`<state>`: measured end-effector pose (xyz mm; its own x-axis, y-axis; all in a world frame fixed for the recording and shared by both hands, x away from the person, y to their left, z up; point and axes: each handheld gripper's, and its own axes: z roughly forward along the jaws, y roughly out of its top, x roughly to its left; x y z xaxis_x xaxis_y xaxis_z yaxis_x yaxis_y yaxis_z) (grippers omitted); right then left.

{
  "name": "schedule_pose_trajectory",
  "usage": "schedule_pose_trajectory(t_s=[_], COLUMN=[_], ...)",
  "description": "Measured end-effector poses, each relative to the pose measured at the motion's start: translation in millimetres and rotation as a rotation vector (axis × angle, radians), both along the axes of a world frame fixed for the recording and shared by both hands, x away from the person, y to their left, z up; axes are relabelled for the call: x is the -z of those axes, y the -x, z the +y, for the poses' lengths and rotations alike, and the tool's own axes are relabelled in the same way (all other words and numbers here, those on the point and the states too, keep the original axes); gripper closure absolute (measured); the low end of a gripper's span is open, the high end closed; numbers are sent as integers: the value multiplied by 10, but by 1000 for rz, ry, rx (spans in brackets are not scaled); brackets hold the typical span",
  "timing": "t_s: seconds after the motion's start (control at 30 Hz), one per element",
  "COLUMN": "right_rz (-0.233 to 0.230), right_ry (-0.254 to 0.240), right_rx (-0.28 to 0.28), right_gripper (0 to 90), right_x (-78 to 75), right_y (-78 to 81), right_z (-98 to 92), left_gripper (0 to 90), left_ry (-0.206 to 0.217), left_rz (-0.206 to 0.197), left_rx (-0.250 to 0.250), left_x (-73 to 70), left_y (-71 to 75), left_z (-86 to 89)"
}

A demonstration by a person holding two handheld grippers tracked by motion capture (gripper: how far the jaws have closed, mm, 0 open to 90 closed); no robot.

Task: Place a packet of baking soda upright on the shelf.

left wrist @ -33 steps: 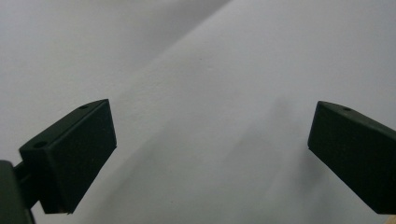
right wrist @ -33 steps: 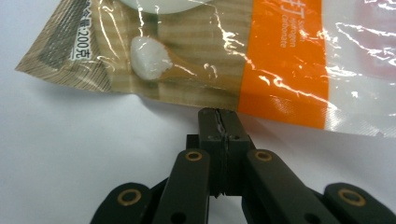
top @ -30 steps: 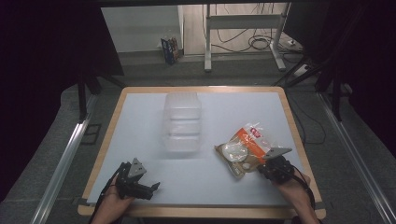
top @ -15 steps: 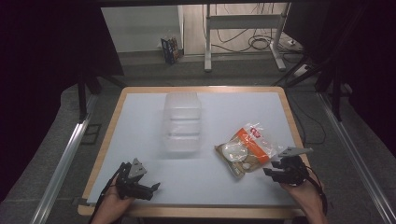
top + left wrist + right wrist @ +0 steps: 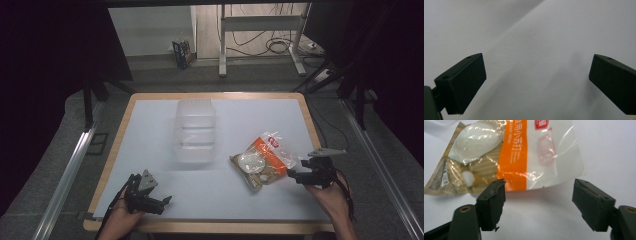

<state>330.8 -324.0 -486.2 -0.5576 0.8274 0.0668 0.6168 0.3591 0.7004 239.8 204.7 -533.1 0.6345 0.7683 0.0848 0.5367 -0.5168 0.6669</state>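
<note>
A snack bag (image 5: 262, 160), clear with an orange band and pale crackers inside, lies flat on the white table (image 5: 150, 135) right of centre. My right gripper (image 5: 294, 174) sits just right of it, jaws pointing at it. In the right gripper view the bag (image 5: 509, 152) lies just beyond the gripper (image 5: 539, 200); its jaws have just been opening and stand open with nothing between them. My left gripper (image 5: 166, 201) rests near the front left edge. In the left gripper view it (image 5: 536, 82) is open over bare table.
A clear plastic container (image 5: 195, 132) stands at the table's middle, left of the bag. The table has a wooden rim (image 5: 210, 95). Dark floor, metal rails and desk legs with cables lie beyond it.
My right gripper has let go of the bag's edge, opened its jaws and drawn back to the right. The bag stays where it lay. The left gripper has kept still.
</note>
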Motion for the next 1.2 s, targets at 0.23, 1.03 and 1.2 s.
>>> schedule_pose_trajectory(t_s=[0.23,1.03,1.2], right_rz=[20,128,67], right_ry=[-6,-68,46], right_rx=[-15,-156,-150], right_gripper=[227,678,883], right_x=[31,94,33], right_y=[-191,-676,-632], right_z=[51,476,543], left_gripper=[12,13,13], left_ry=[-7,-17,-18], left_rz=[1,5,3], left_rx=[-1,2,0], left_x=[3,7,5], left_y=[-2,-3,0], left_z=[-7,-15,-14])
